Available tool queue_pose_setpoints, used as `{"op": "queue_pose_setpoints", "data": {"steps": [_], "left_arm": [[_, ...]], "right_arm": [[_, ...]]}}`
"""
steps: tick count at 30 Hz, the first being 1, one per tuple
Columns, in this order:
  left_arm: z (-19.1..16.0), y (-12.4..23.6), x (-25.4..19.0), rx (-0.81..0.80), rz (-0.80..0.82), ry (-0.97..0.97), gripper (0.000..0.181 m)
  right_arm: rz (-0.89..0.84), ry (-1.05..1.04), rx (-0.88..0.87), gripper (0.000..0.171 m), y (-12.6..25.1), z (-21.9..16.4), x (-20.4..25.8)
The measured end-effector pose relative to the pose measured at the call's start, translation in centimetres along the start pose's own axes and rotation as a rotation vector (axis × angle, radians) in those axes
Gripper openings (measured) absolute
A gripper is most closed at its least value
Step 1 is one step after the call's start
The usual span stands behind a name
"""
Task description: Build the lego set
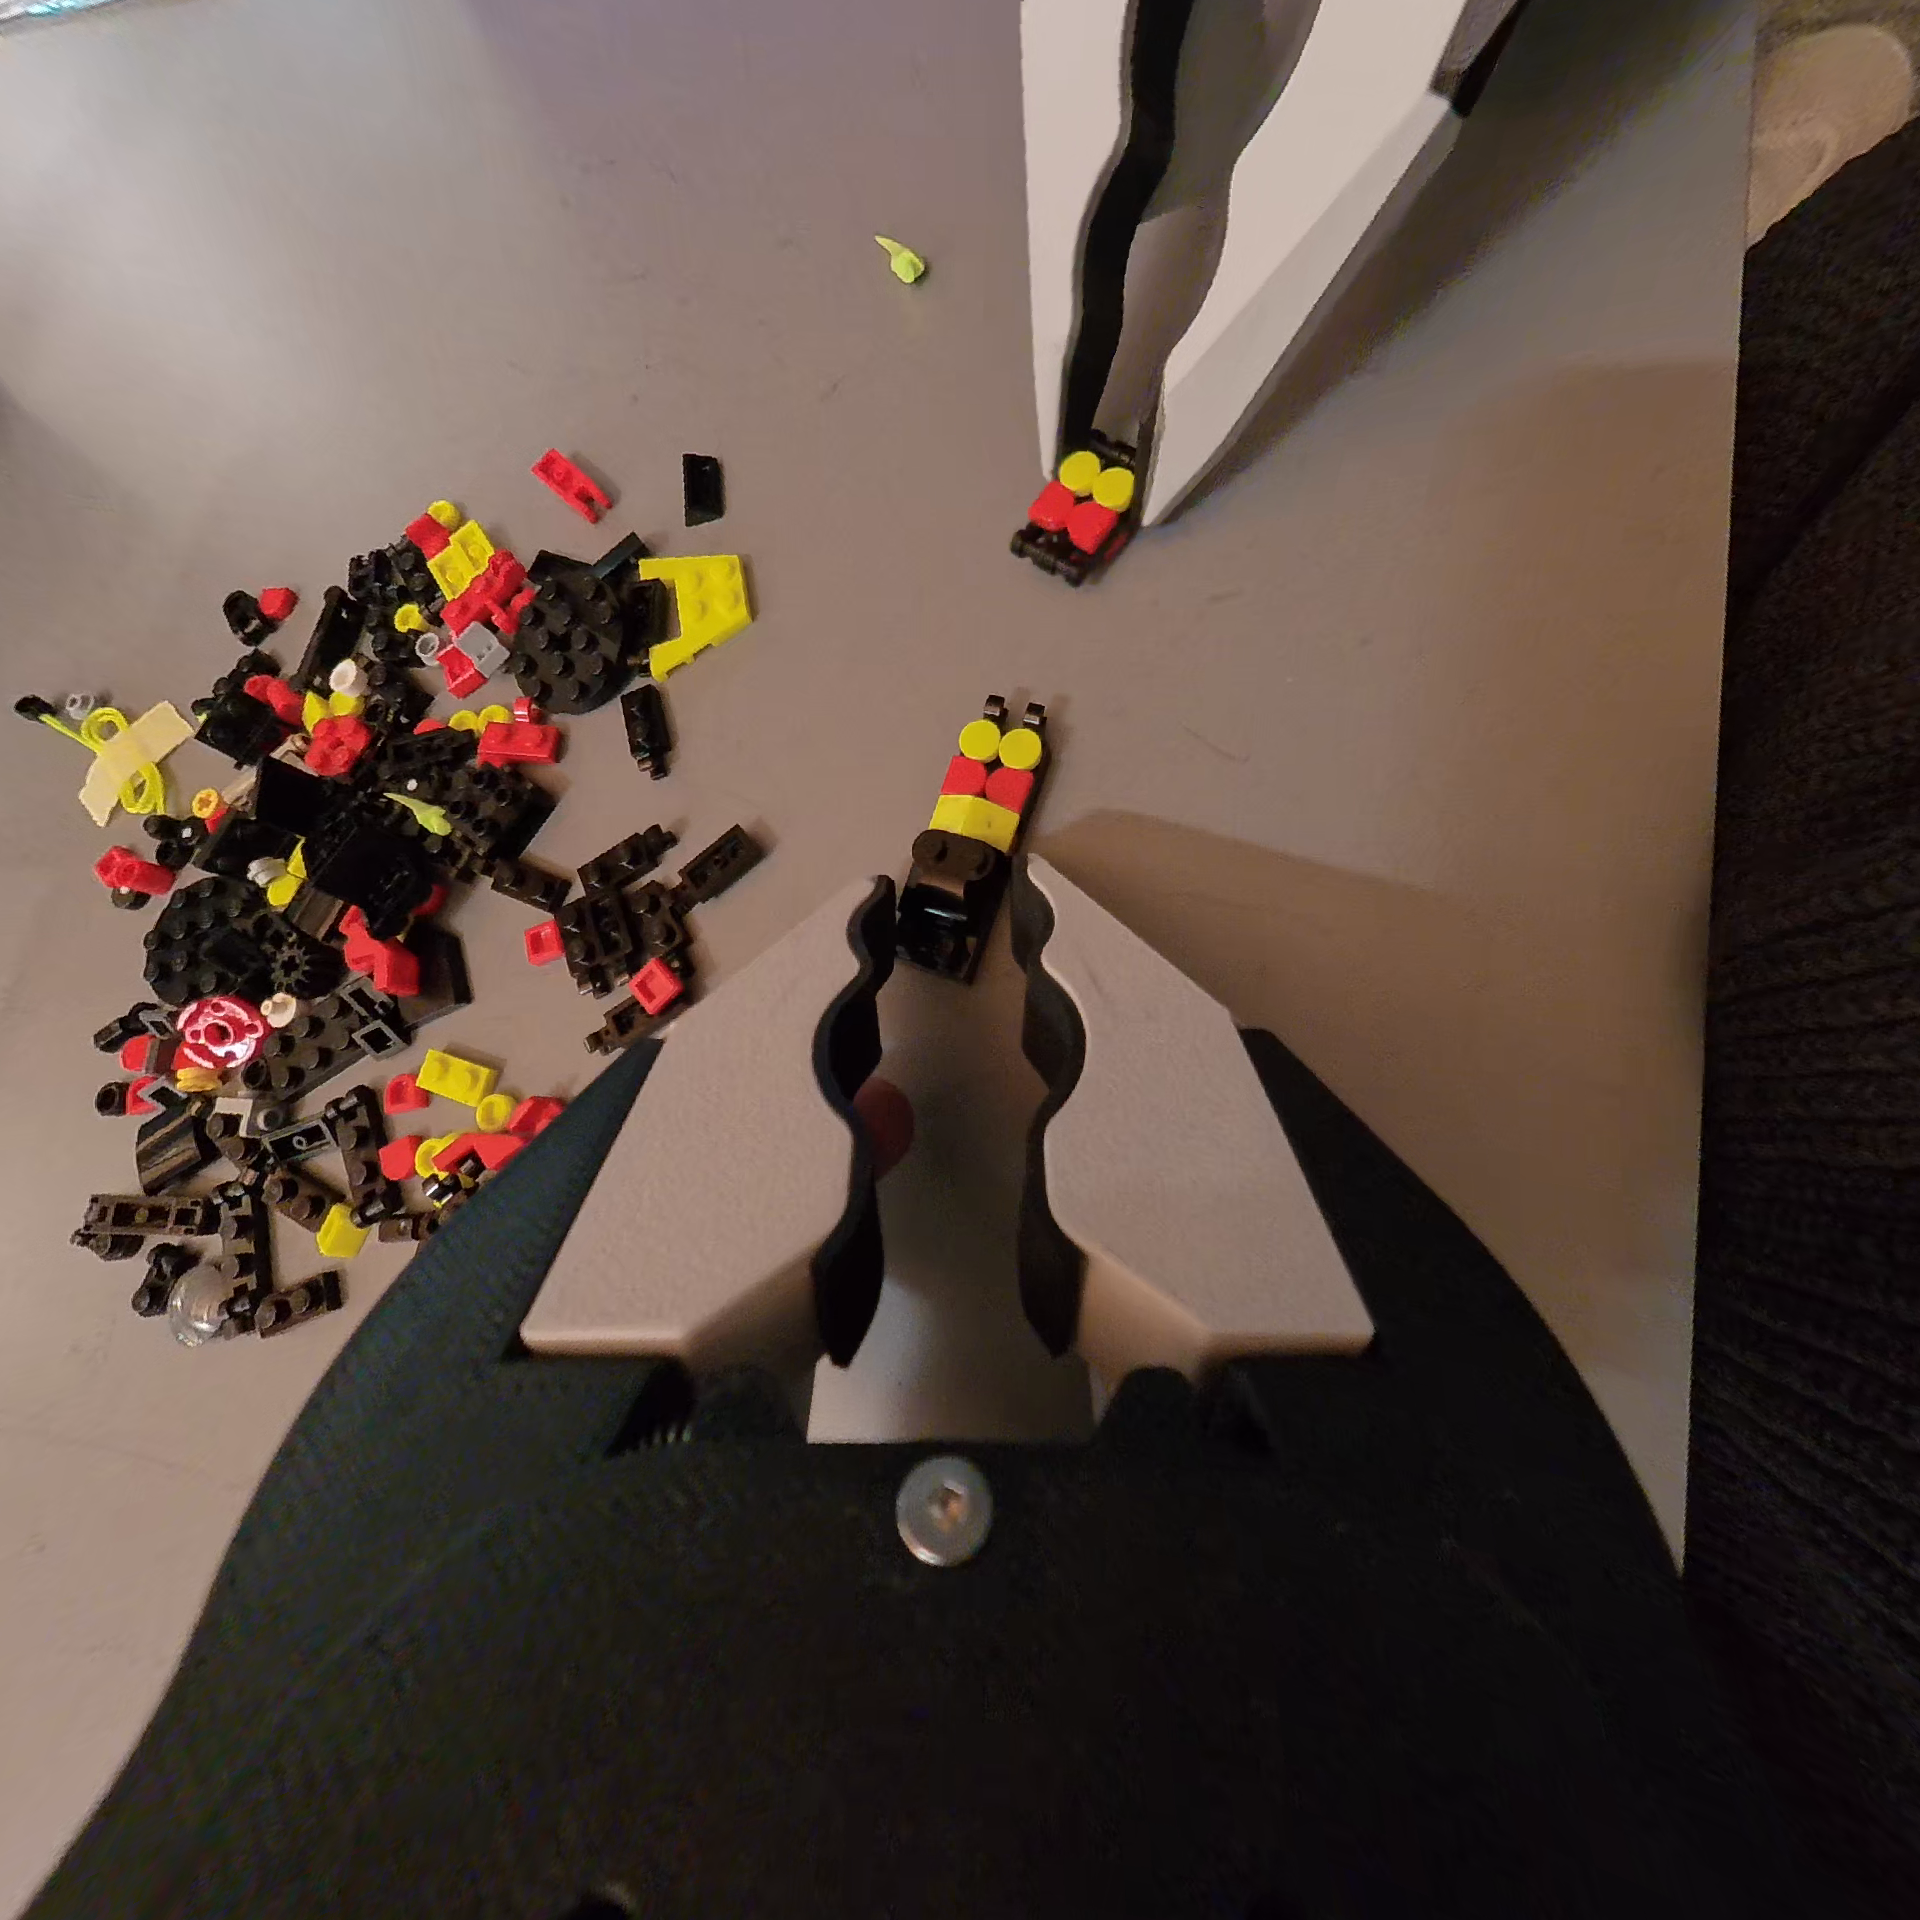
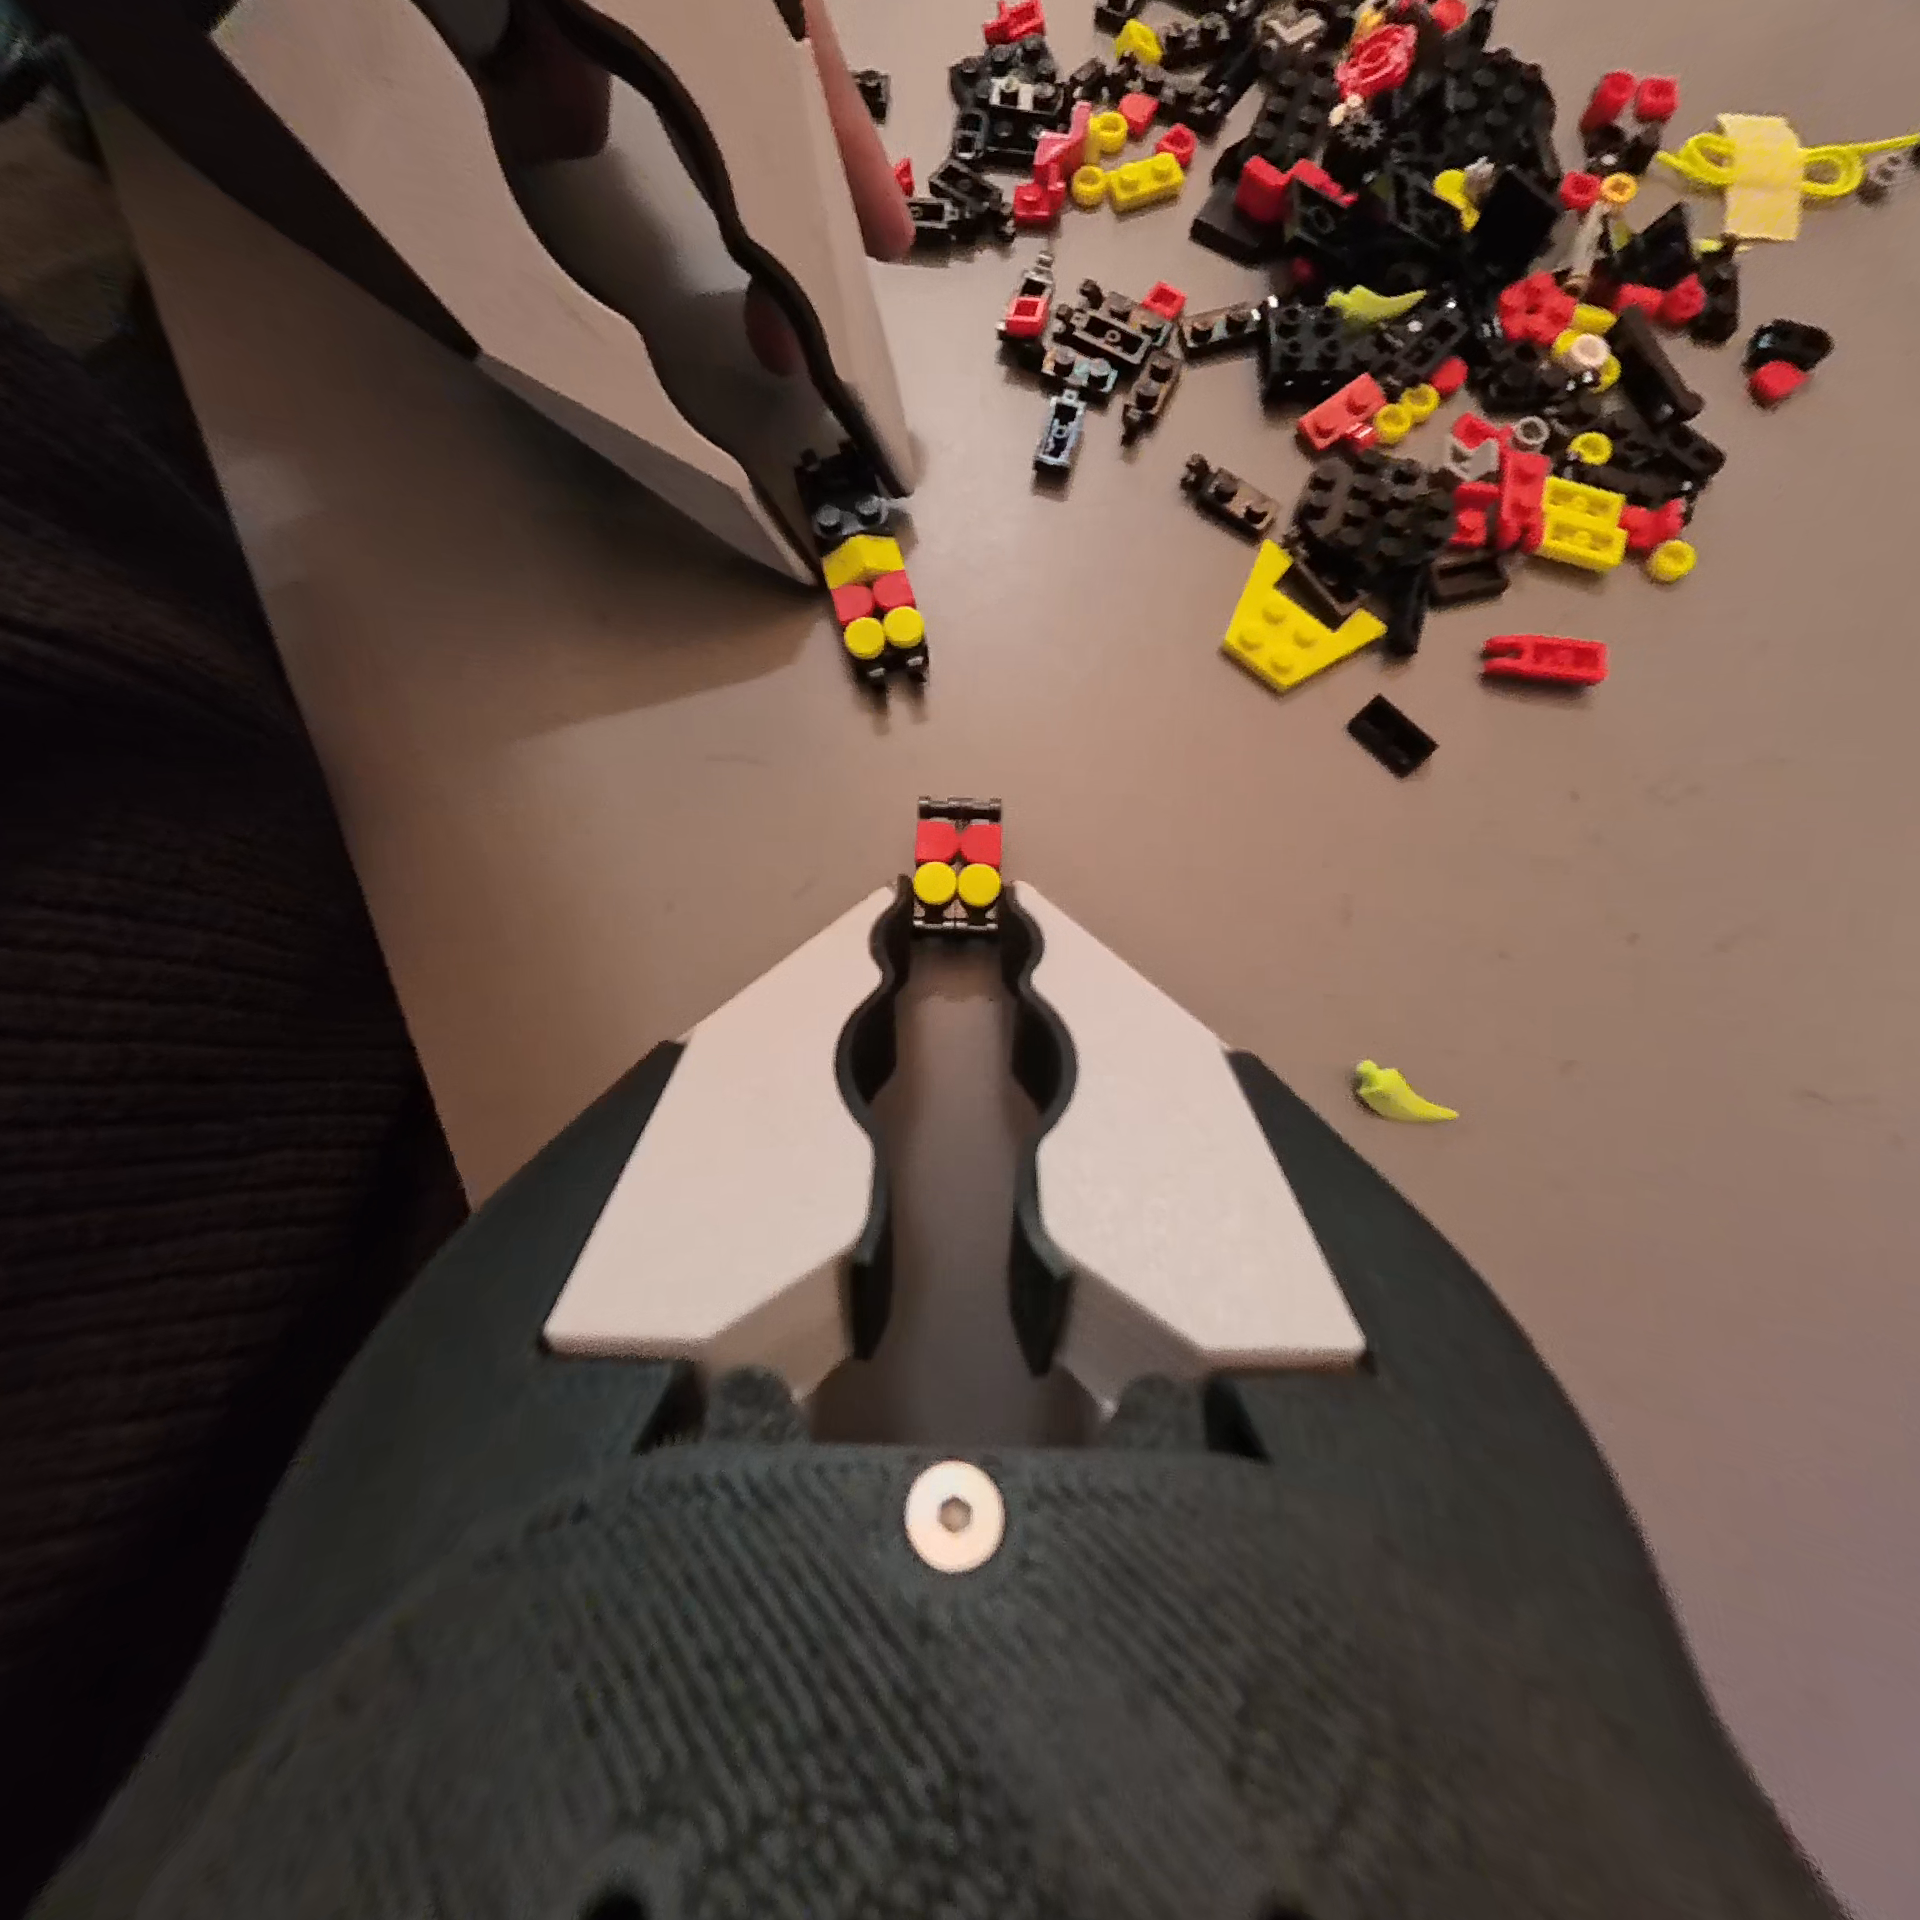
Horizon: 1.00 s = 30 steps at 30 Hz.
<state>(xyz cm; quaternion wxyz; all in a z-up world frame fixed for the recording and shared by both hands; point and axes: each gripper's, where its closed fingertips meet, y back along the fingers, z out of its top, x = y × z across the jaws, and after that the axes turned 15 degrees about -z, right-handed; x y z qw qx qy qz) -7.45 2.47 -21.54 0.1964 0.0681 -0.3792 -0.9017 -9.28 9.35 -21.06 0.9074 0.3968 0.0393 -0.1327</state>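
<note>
Grey and matte, the tabletop (image 1: 1351, 644) fills both my wrist views, with a dark knitted fabric (image 1: 1829, 935) running along its near edge. My left gripper (image 1: 951, 914) is clamped on the black end of a small assembly (image 1: 982, 805), the longer of two: two yellow round studs at its far tip, two red pieces behind them, then one yellow brick. My right gripper (image 2: 956, 914) is closed on the shorter assembly (image 2: 957, 868), which shows two yellow rounds and two red pieces on a black base. The two builds sit near each other but apart, tips facing. One loose pile of black, red and yellow bricks (image 1: 364, 883) lies well off to my left side; I can't count those reliably. Beside it I count one yellow wedge plate (image 1: 701, 608), one black tile (image 1: 702, 488) and one lime claw piece (image 1: 902, 260) lying alone.
</note>
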Motion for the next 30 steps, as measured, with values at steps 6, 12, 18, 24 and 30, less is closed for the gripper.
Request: {"op": "queue_pose_setpoints", "data": {"steps": [6, 12, 18, 24, 30], "left_arm": [[0.01, 0.01, 0.0, -0.001, 0.002, 0.001, 0.022], [0.02, 0.02, 0.0, -0.001, 0.005, -0.001, 0.022], [0.03, 0.02, -0.01, -0.001, 0.005, -0.001, 0.022], [0.03, 0.01, -0.01, -0.001, 0.005, -0.001, 0.022], [0.05, 0.0, 0.0, -0.001, 0.006, 0.0, 0.022]], "right_arm": [[0.022, 0.048, -0.01, 0.015, 0.11, -0.01, 0.67], [-0.011, 0.096, -0.004, 0.015, -0.13, -0.27, 0.58], [-0.029, 0.093, -0.008, 0.015, -0.16, -0.21, 0.24], [-0.037, 0.104, -0.009, 0.018, -0.17, -0.24, 0.25], [-0.039, 0.099, -0.009, 0.021, -0.24, -0.22, 0.16]]}}
